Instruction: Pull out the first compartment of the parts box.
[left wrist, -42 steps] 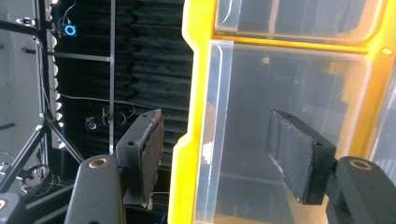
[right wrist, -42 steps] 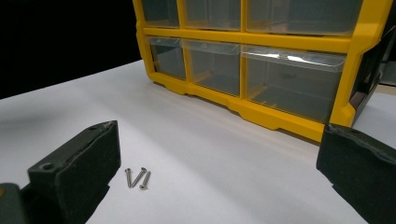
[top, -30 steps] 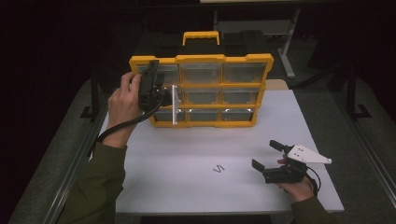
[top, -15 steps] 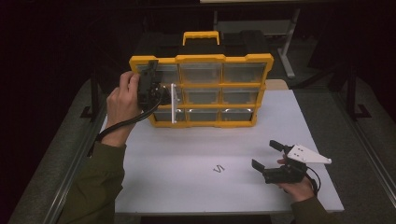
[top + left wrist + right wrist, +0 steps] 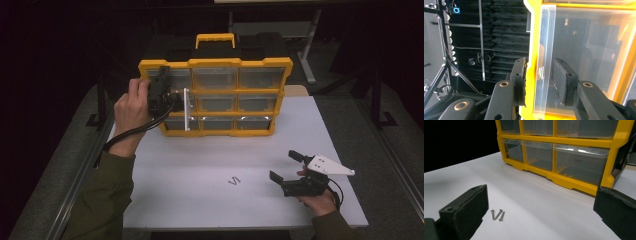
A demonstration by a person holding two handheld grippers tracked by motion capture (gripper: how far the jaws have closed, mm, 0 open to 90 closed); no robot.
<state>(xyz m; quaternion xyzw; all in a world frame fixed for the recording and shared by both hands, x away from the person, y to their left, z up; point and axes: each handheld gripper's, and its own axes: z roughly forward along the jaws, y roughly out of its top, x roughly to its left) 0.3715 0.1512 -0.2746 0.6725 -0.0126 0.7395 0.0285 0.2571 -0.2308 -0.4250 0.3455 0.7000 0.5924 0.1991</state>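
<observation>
A yellow organizer point(image 5: 235, 62) with clear drawers stands upright at the back of the white table point(image 5: 200, 165). My left gripper point(image 5: 164, 84) is at its upper left corner. Its jaws have just been closing, and they straddle the yellow left edge point(image 5: 532, 62) and the clear drawer point(image 5: 584, 45) beside it. One pad point(image 5: 520, 82) lies against the outside of the yellow edge, the other pad point(image 5: 562, 83) against the clear plastic. My right gripper point(image 5: 286, 165) rests low at the table's front right, open with nothing between its pads. Three small screws point(image 5: 497, 215) lie just ahead of it.
A black case with a yellow handle point(image 5: 215, 39) stands behind the organizer. The screws point(image 5: 234, 181) lie on bare white table between the organizer and the front edge. Dark floor and stands surround the table.
</observation>
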